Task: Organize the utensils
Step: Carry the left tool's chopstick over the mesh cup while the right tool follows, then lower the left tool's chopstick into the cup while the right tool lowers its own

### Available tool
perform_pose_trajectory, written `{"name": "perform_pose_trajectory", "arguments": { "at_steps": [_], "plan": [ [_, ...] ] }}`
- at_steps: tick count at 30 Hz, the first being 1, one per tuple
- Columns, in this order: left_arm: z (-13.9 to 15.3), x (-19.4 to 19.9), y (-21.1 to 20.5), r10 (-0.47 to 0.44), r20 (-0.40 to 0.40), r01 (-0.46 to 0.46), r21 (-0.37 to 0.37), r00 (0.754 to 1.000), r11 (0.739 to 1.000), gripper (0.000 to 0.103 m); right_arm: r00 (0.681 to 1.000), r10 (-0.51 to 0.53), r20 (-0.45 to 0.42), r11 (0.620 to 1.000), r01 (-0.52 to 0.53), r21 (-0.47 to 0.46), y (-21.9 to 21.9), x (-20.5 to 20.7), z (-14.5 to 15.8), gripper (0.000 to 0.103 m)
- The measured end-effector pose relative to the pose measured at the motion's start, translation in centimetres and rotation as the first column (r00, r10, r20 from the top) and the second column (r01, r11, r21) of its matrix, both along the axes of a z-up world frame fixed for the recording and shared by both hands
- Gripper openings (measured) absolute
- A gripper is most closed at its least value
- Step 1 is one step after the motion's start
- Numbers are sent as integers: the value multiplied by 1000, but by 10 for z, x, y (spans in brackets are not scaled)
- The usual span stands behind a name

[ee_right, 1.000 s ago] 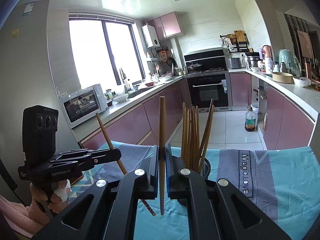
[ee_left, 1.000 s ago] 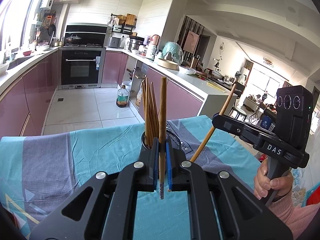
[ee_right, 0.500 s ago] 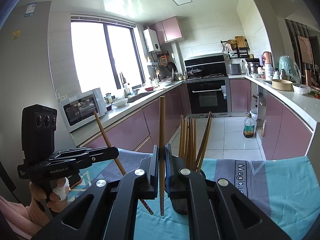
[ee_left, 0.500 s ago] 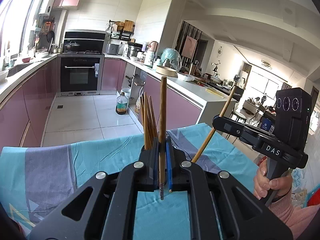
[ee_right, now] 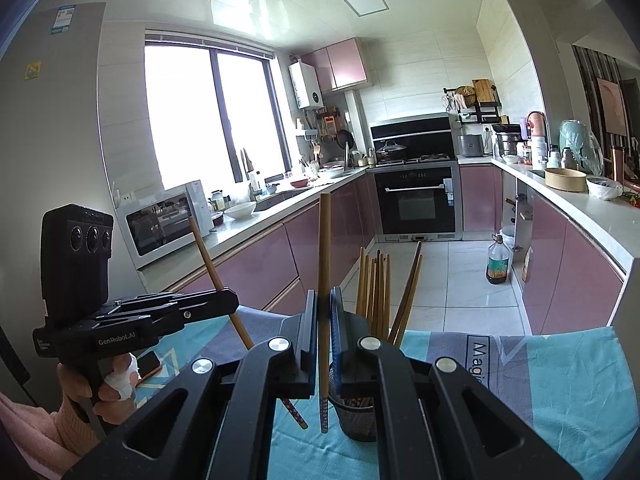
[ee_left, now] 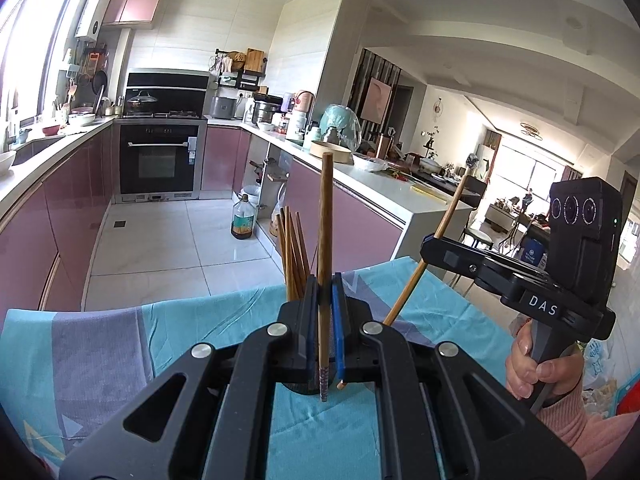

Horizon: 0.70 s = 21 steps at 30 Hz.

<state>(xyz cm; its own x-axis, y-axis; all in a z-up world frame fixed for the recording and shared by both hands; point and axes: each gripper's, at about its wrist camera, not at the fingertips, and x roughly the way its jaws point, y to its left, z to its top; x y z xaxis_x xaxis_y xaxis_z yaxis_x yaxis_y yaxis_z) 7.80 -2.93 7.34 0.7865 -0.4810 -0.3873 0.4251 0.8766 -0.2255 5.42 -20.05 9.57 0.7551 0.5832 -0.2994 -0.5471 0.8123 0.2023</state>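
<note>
My left gripper (ee_left: 325, 286) is shut on a brown chopstick (ee_left: 325, 220) that stands upright, its patterned tip hanging below the jaws. Just behind it, several chopsticks (ee_left: 294, 256) stand in a black mesh holder that the jaws mostly hide. To the right, my right gripper (ee_left: 429, 245) grips a slanted chopstick (ee_left: 450, 212). In the right wrist view my right gripper (ee_right: 323, 300) is shut on its upright chopstick (ee_right: 325, 240). The mesh holder (ee_right: 358, 420) with its chopsticks (ee_right: 378, 288) stands just right of it. My left gripper (ee_right: 231, 300) holds its chopstick (ee_right: 208, 256) at the left.
A teal and grey cloth (ee_left: 100, 360) covers the table. A phone (ee_right: 150, 362) lies on it near the person's left hand (ee_right: 100, 384). Beyond the table's far edge are the tiled floor, an oil bottle (ee_left: 243, 222) and pink cabinets on both sides.
The holder and the table sit a little lower in both views than before. Both grippers stay shut on their chopsticks.
</note>
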Motion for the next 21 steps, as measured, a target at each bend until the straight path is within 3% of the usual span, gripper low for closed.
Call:
{"name": "perform_pose_trajectory", "arguments": {
  "at_steps": [21],
  "plan": [
    [10, 2, 0, -1, 24, 1, 6, 1000, 1000, 7, 1000, -12, 21, 1000, 12, 3, -3, 6, 7, 5]
  ]
}}
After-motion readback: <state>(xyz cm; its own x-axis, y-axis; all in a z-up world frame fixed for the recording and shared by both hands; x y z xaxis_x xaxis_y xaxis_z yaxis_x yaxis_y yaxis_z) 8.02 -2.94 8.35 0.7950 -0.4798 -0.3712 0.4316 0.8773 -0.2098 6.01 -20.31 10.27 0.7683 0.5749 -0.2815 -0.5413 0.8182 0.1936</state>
